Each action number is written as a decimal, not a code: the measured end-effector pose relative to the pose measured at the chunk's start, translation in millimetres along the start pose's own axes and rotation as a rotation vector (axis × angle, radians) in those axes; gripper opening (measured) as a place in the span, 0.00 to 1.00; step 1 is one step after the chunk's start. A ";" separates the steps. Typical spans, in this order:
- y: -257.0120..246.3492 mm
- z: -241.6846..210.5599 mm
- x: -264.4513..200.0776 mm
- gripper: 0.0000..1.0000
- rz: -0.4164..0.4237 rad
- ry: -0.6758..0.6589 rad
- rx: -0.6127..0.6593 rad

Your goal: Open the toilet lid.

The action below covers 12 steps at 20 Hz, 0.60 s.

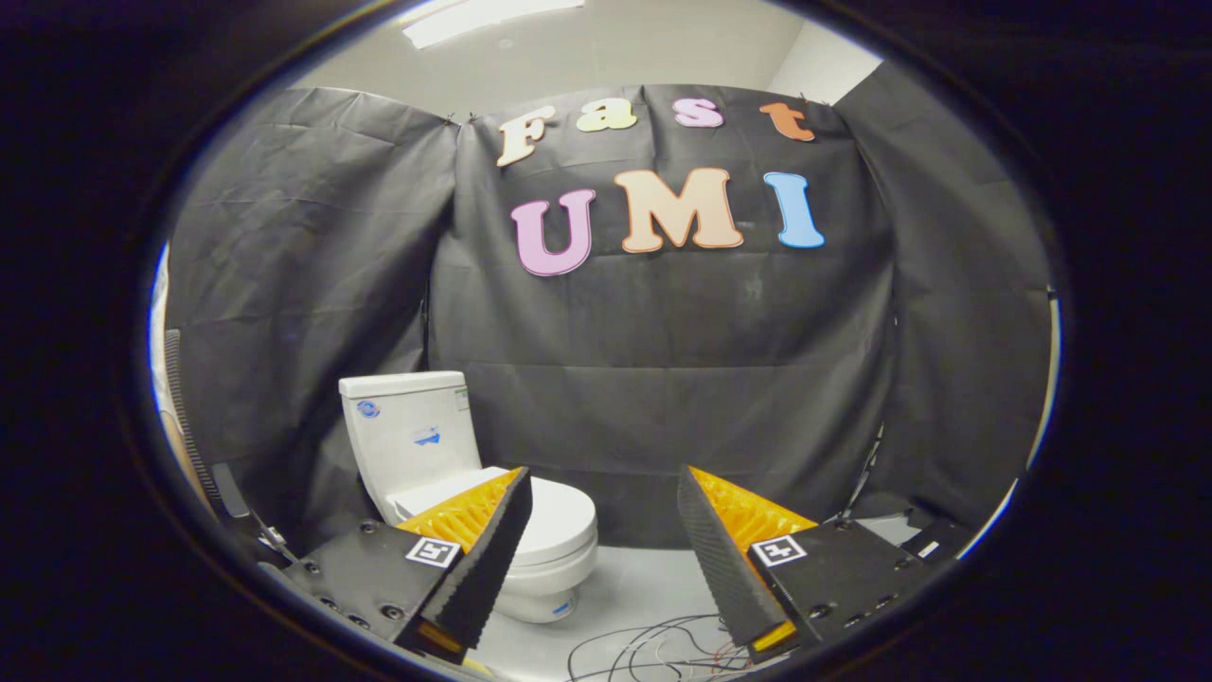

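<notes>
1. Plainly, the toilet (454, 474) is standing white and glossy on the pale floor (644, 587), its tank backing against the black cloth wall (663, 379); a blue mark and a small round sticker are showing on the tank's front, too small to read.
2. Its toilet lid (554, 516) is lying down flat over the seat — closed, with the rounded front edge facing toward the open floor.
3. Relative to the gripper (606, 516), the toilet is sitting beyond the fingers and off toward the left one; the left finger (488, 559) is overlapping the bowl and part of the lid in this view, though nothing is showing contact with them.
4. The gripper's two fingers are standing wide apart, released and grasping nothing; their black ribbed pads are facing each other across a gap, with orange ribbing behind them.
5. Through that gap, bare floor and black wall are showing beyond the fingers.
6. Thin cables (653, 649) are trailing across the floor just ahead of the right finger (724, 559) — near the toilet's base but apart from it.
7. Cloth walls are closing in the booth behind and on both sides, leaving open floor to the right of the bowl.
</notes>
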<state>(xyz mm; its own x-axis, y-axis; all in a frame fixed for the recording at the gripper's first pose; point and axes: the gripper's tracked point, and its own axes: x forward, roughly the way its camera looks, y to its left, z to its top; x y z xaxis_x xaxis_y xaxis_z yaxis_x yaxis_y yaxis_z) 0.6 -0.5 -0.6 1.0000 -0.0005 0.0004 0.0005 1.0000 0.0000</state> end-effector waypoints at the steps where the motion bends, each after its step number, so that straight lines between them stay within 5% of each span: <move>1: -0.5 -0.2 -0.4 0.96 0.000 0.000 0.000; 12: -0.5 0.4 0.2 0.96 0.000 -0.001 -0.001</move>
<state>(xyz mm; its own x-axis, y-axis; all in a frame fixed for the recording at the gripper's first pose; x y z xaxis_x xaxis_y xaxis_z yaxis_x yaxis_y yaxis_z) 0.7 -1.0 -0.2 1.0000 -0.0009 0.0017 0.0009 1.0000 -0.0009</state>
